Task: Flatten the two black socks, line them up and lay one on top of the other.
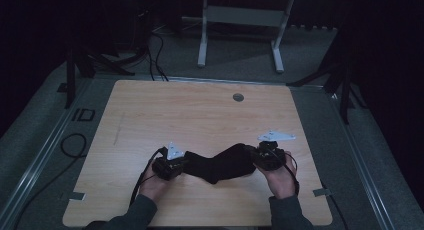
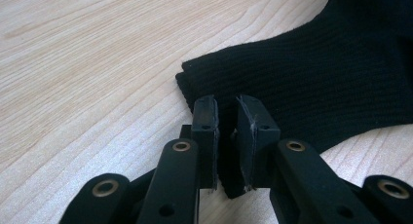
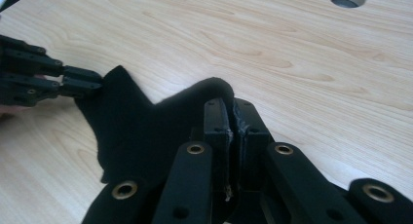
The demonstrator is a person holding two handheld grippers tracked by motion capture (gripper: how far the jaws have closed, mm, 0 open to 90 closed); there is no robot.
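At the lower middle of the high view, a black sock hangs slack between the two tools, just over the wooden table. The left gripper pinches its ribbed cuff; the right gripper is clamped on the opposite end — likely so the sock can be stretched flat.
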